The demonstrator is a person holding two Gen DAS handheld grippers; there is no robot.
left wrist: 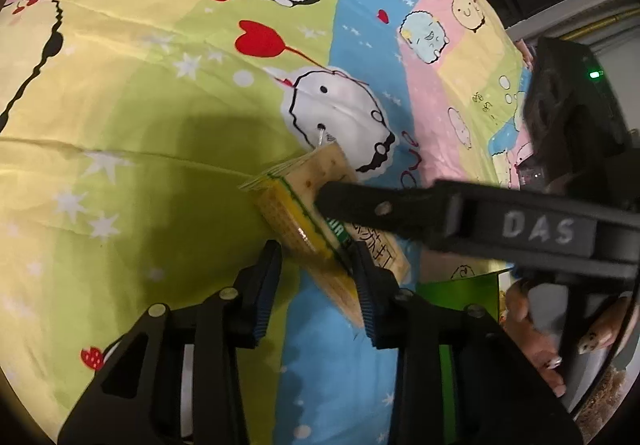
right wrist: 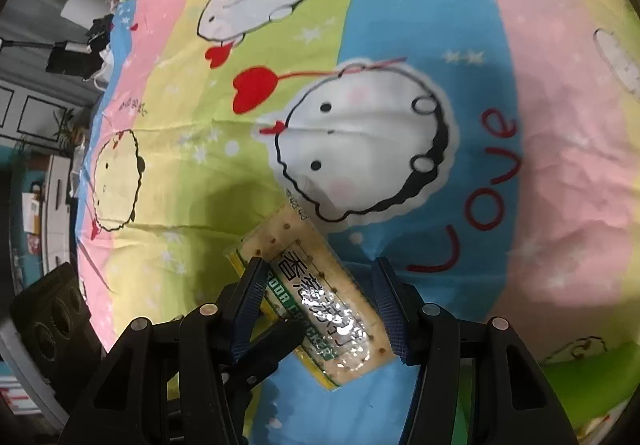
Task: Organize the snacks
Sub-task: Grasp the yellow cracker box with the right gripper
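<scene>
**Cracker packet gripped from two sides on cartoon sheet**

Soda cracker packet (right wrist: 316, 285) is seen lying at a slant on a cartoon-print sheet (right wrist: 560, 125), just below the large white round character printed at the middle of the right wrist view. The packet is clear film with a green and yellow stripe down one long side, and black characters are printed along its top face.

In the right wrist view, the right gripper (right wrist: 322, 305) is set astride the packet across its width. Its two blue pads are met by the packet's long edges on either side, so the packet is held between moderately spread jaws.

In the left wrist view, the left gripper (left wrist: 316, 285) is brought to a narrow gap around the near end of the packet. That end is wedged between the tips of the ribbed blue pads, and the yellow edge is turned up towards the camera. One black finger of the right gripper reaches in from the right of that frame, and its tip rests on the packet's top face.

A hand (left wrist: 536, 329) with decorated nails is seen at the lower right, wrapped round the right gripper's handle. A green object (left wrist: 464, 293) lies on the sheet just beside it; what it is cannot be told.
</scene>
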